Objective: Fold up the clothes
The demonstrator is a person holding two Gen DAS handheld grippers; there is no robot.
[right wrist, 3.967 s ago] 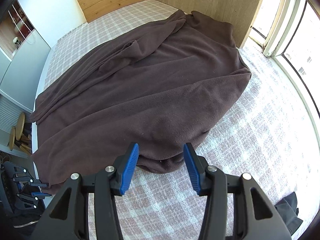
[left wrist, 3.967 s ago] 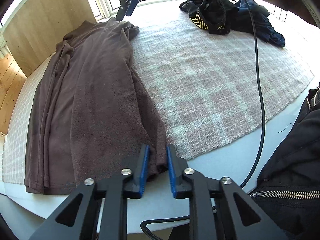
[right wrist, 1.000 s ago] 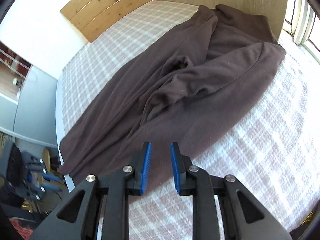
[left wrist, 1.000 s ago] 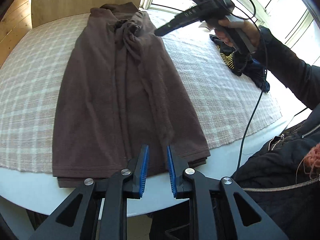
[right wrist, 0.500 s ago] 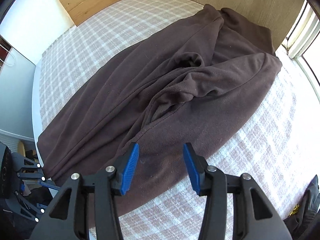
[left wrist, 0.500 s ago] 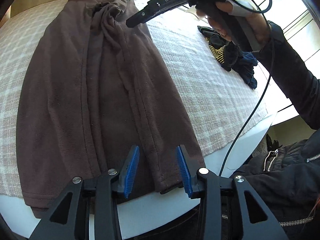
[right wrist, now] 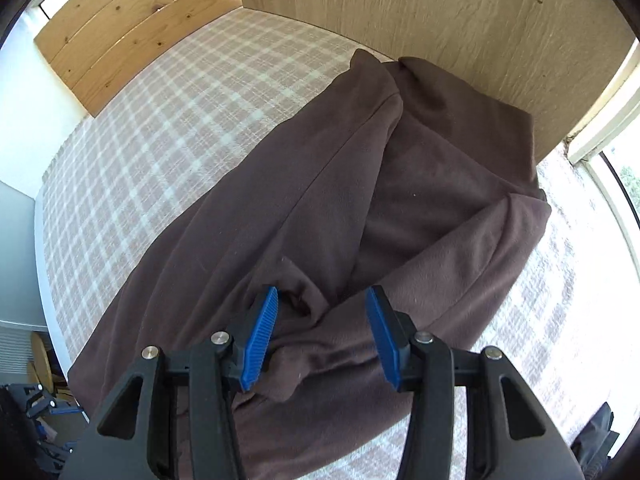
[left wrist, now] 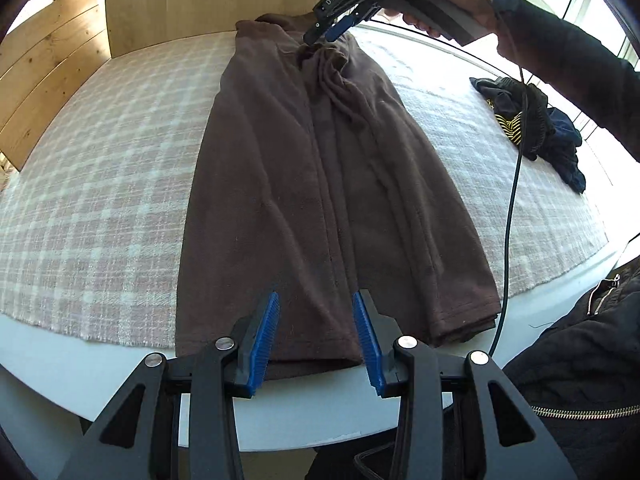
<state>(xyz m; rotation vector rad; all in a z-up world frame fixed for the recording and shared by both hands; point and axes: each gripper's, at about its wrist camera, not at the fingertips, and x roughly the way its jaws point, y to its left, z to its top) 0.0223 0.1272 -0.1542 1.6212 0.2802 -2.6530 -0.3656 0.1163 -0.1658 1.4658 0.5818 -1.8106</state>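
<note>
On one plaid blanket (left wrist: 100, 184) lies one brown garment (left wrist: 280, 200) (two hand-held grippers (left wrist: 316, 336) (right wrist: 322, 328) spread).

Both wrist views overlook the brown garment (left wrist: 320, 184) from opposite ends.

The brown garment (left wrist: 320, 184) is showing a soft, matt fleece nap. The checked cloth (left wrist: 100, 184) under it is looking coarse and woven. The left claw (left wrist: 316, 336) is wearing ribbed blue pads (left wrist: 264, 340) on matt black plastic, with shiny metal screws. The wall panels (right wrist: 440, 20) are showing grained wood.
</note>
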